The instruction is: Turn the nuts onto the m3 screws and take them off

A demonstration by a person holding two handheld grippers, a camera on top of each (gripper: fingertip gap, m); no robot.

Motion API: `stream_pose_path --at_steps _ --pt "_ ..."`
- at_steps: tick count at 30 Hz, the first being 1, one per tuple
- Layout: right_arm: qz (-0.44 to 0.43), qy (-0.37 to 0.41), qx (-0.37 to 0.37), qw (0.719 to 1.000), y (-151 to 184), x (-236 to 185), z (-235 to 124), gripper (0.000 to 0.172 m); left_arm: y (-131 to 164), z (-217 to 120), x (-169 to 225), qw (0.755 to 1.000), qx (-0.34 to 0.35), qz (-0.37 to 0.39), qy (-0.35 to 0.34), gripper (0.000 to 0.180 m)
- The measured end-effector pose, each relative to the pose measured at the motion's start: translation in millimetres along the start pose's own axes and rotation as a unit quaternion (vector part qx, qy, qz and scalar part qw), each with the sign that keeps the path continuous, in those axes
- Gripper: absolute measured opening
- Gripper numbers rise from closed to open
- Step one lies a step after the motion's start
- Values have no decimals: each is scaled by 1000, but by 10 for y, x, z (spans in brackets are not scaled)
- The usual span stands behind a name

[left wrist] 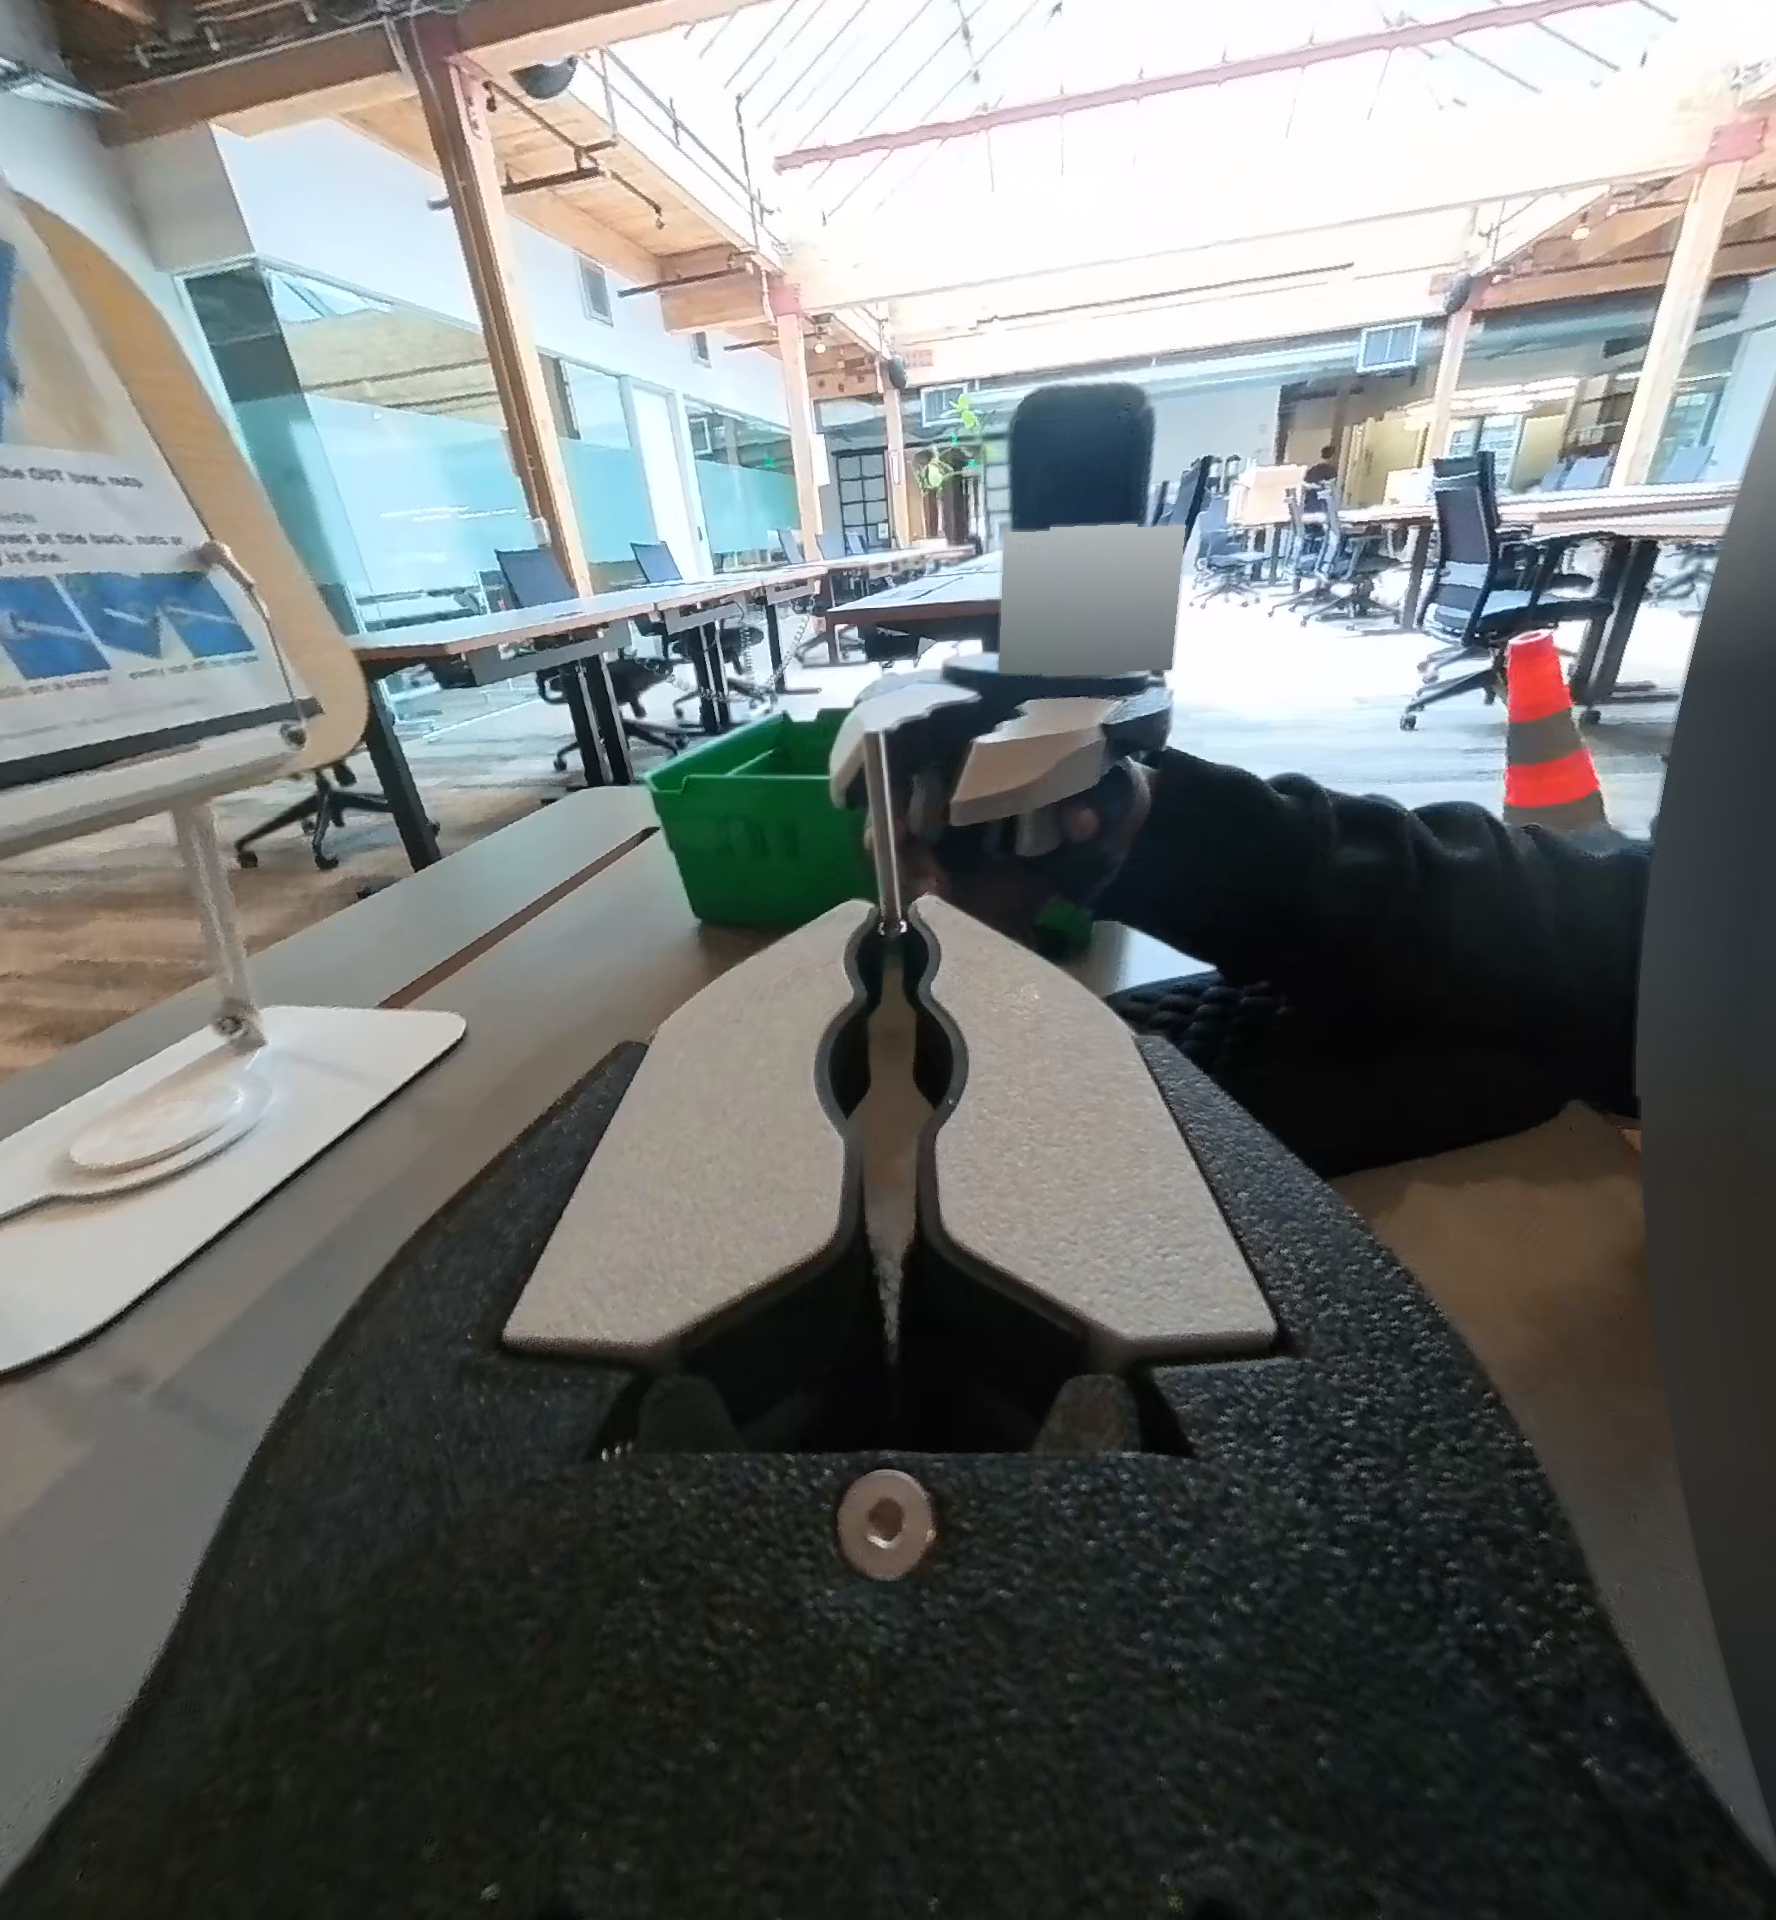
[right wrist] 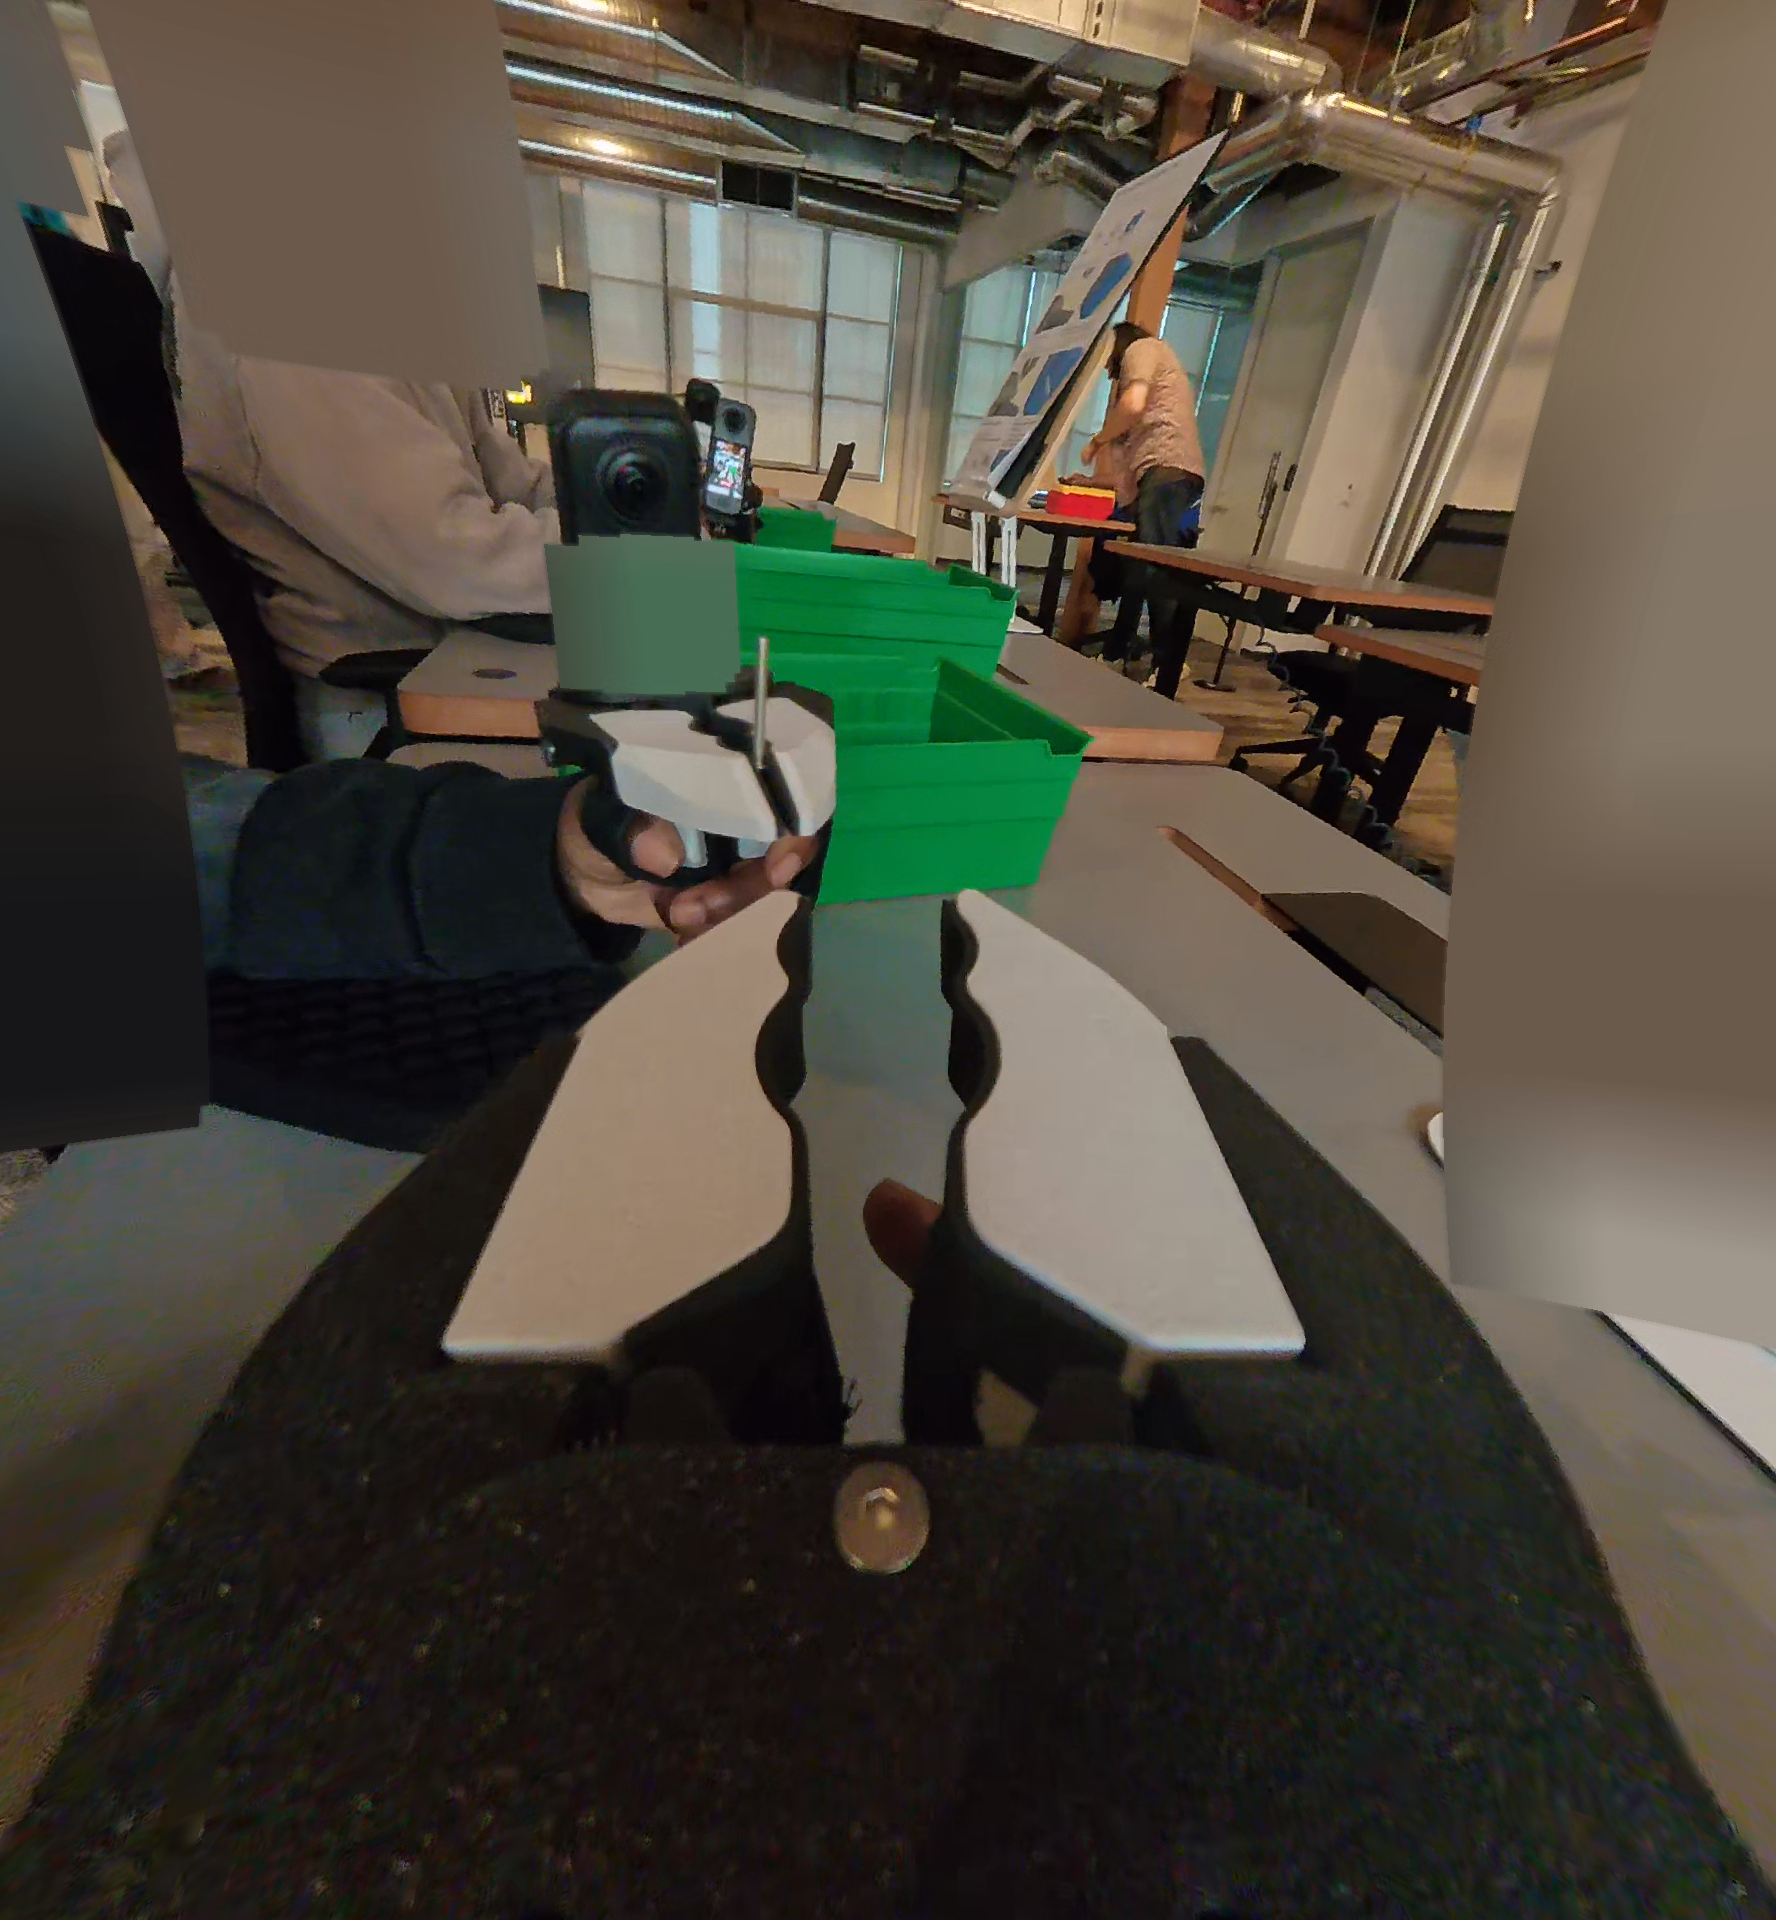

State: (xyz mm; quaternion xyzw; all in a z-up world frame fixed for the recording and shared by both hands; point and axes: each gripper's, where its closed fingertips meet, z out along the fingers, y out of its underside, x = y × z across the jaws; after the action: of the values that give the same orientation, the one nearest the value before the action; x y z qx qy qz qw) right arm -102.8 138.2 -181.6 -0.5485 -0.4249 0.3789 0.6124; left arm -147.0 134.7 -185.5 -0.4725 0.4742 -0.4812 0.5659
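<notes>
1. The left gripper, at frame centre, is clamping its 2 fingers on a thin metal screw standing upright.
2. The right gripper is holding its fingers apart over the grey table, gripping nothing.
3. A green bin is sitting just behind.

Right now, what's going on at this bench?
A person holds a two-finger tool in each hand at a grey table with green bins. The left tool is shut on a long thin metal screw, pinched near its lower end so it stands upright. The right tool is open with nothing between its fingers, facing the left one. No nut is clearly visible on the screw.
</notes>
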Motion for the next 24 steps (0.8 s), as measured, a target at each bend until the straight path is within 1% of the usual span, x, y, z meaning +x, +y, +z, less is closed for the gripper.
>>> stream_pose_path --at_steps 5,12,17,20,24 --pt "-24 -34 -14 999 10 -163 52 22 -4 -72 -54 1000 -1 0 -8 2" --pt "-26 -40 -19 999 17 -196 42 22 76 -70 -52 1000 -12 -7 4 2" --pt "-37 -61 -31 997 -2 -356 20 21 126 -83 -51 1000 -22 -7 9 2" --pt "-51 -91 -55 993 -52 -611 45 21 126 -100 -62 1000 -21 -9 9 2" --pt "-82 -150 -117 978 -37 -1166 78 20 122 -103 -47 1000 -21 -8 14 2"
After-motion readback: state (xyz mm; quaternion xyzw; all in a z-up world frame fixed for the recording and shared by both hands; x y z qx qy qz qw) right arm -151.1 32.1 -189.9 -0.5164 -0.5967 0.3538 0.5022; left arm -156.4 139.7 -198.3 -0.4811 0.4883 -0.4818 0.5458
